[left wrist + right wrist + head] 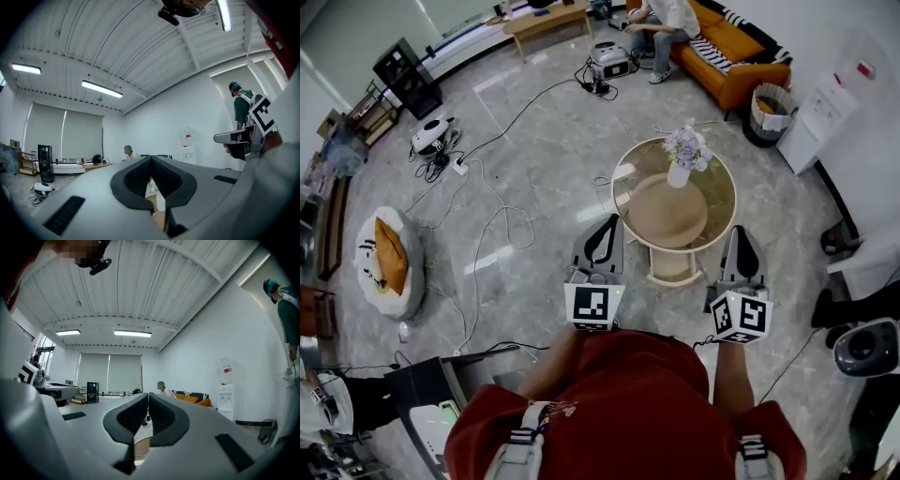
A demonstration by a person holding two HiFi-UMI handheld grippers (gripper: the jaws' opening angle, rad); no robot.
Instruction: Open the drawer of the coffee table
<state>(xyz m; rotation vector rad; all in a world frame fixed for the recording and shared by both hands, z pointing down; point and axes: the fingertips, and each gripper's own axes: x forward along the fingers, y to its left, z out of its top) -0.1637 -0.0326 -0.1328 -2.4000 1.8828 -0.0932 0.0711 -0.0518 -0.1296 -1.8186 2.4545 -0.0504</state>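
The round coffee table (623, 202) has a glass top in a pale wooden rim and a white vase of flowers (684, 155) on it. Its pale drawer (672, 267) shows under the near edge, between my two grippers. My left gripper (605, 225) is held level just left of the table's near edge, jaws together and holding nothing (151, 159). The right gripper (741, 234) hovers at the table's near right edge, also shut and holding nothing (148, 394). Neither touches the table or the drawer.
Cables (487, 216) trail over the marble floor left of the table. A white cushion (389, 258) lies far left. An orange sofa (731, 56) with a seated person, a bin (767, 111) and a water dispenser (820, 112) stand beyond.
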